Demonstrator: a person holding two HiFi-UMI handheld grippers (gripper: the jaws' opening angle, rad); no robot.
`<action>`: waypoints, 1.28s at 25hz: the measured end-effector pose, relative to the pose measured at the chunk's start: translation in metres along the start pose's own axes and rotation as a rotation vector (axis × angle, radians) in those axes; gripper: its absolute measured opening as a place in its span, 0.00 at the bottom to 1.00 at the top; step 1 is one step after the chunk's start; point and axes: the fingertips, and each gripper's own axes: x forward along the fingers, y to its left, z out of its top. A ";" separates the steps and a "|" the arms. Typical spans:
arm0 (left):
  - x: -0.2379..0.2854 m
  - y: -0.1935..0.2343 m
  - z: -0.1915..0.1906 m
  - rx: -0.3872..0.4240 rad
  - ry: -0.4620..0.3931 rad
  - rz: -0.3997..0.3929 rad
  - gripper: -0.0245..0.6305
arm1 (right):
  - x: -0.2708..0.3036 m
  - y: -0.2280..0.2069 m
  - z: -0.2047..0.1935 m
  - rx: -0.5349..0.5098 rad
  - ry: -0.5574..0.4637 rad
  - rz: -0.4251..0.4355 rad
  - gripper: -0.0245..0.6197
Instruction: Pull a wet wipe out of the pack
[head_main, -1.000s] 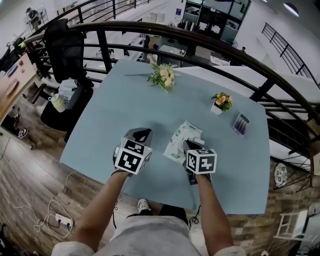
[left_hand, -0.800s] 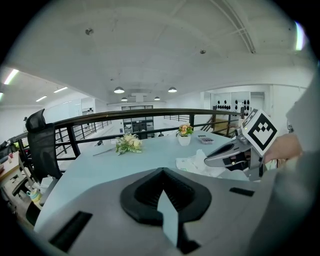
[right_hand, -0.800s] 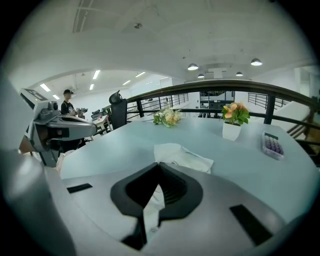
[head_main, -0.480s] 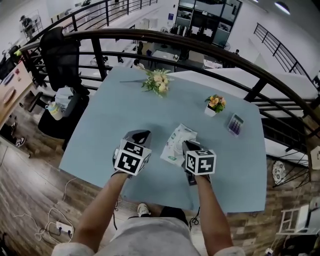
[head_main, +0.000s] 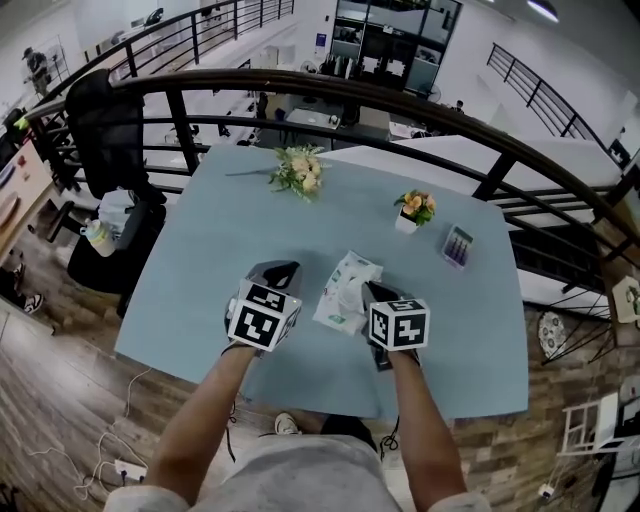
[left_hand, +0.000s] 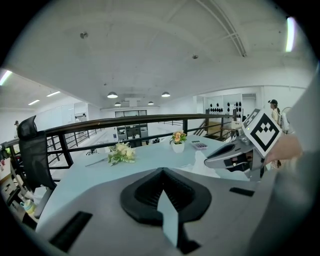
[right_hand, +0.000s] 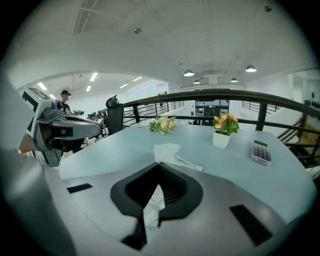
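Note:
The wet wipe pack (head_main: 343, 290), white with green print, lies on the pale blue table (head_main: 220, 250) between my two grippers. My right gripper (head_main: 373, 291) sits at the pack's right edge, shut on a white wipe (right_hand: 151, 207) that shows crumpled between its pads. More white wipe (right_hand: 165, 150) stands up from the pack just ahead of it. My left gripper (head_main: 282, 268) hovers left of the pack, shut, with nothing seen in it. The left gripper view shows the right gripper (left_hand: 234, 155) off to the right. Whether the pack rests on the table or is lifted I cannot tell.
A flower bouquet (head_main: 298, 172) lies at the table's far side. A small potted plant (head_main: 412, 209) and a purple-keyed calculator (head_main: 457, 246) stand to the right. A black railing (head_main: 330, 90) runs behind the table, and a black chair (head_main: 95, 130) is at its left.
Both grippers have lifted slightly, the right one still pinching the wipe. The head view has shifted, so the table sits lower and further left in the picture.

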 end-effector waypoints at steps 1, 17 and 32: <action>0.001 -0.002 0.001 0.003 -0.002 -0.006 0.03 | -0.002 -0.001 0.000 0.001 -0.002 -0.005 0.05; 0.005 -0.024 0.017 0.044 -0.014 -0.102 0.03 | -0.026 -0.008 0.012 0.039 -0.045 -0.073 0.05; 0.010 -0.050 0.032 0.078 -0.031 -0.153 0.03 | -0.050 -0.017 0.022 0.046 -0.091 -0.116 0.05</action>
